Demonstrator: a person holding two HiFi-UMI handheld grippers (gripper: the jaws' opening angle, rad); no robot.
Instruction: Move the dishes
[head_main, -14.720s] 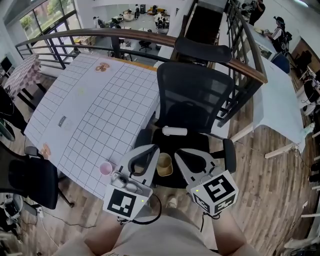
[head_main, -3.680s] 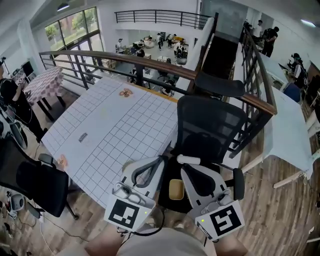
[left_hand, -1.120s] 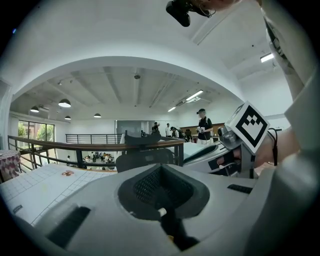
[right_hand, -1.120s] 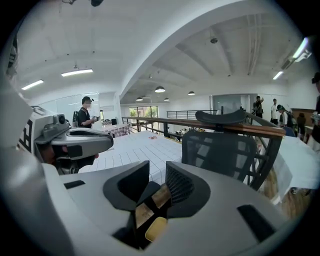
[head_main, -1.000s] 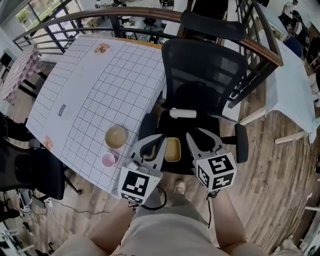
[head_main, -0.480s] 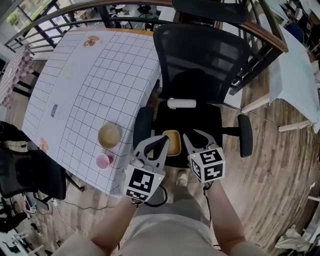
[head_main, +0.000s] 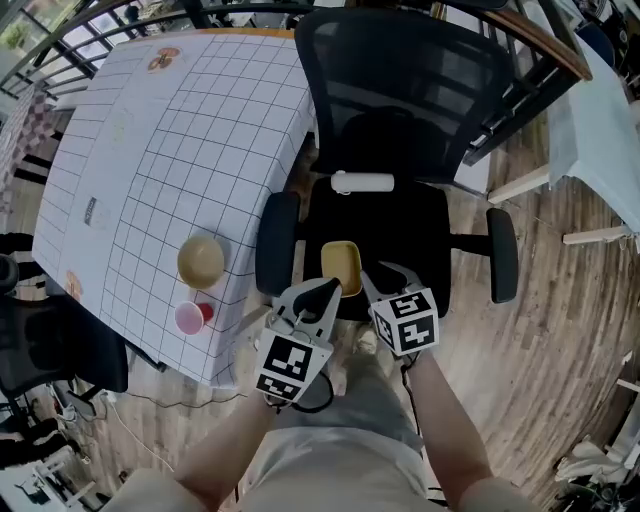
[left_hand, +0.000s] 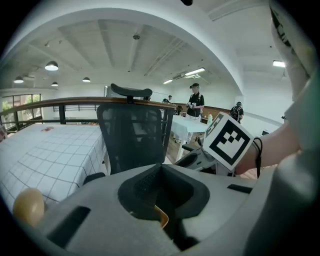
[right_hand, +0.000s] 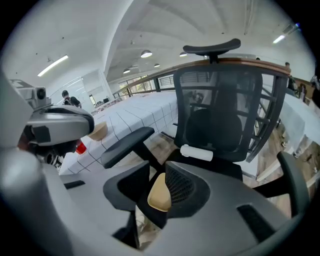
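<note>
A yellow square dish (head_main: 341, 268) lies flat on the black seat of an office chair (head_main: 400, 215). My left gripper (head_main: 333, 286) hangs just short of the dish's near left corner. My right gripper (head_main: 379, 272) is close beside its right edge. Neither touches it. Each gripper's jaws stand a little apart with nothing between them. The left gripper view shows only an edge of the dish (left_hand: 162, 216) through the jaws. It sits lower centre in the right gripper view, as a tan dish (right_hand: 160, 194). A tan bowl (head_main: 202, 259) and a pink cup (head_main: 188, 318) stand on the checked table (head_main: 170, 130).
A white roll (head_main: 363, 182) lies at the back of the seat. The chair's armrests (head_main: 277, 255) flank the dish, and its mesh backrest (head_main: 400, 90) rises behind. The table's near edge is just left of the chair. Wooden floor lies to the right.
Both grippers have sunk toward the chair seat and now sit close to the dish, which has stayed put. The tan bowl, absent from the oldest frames, stands on the table.
</note>
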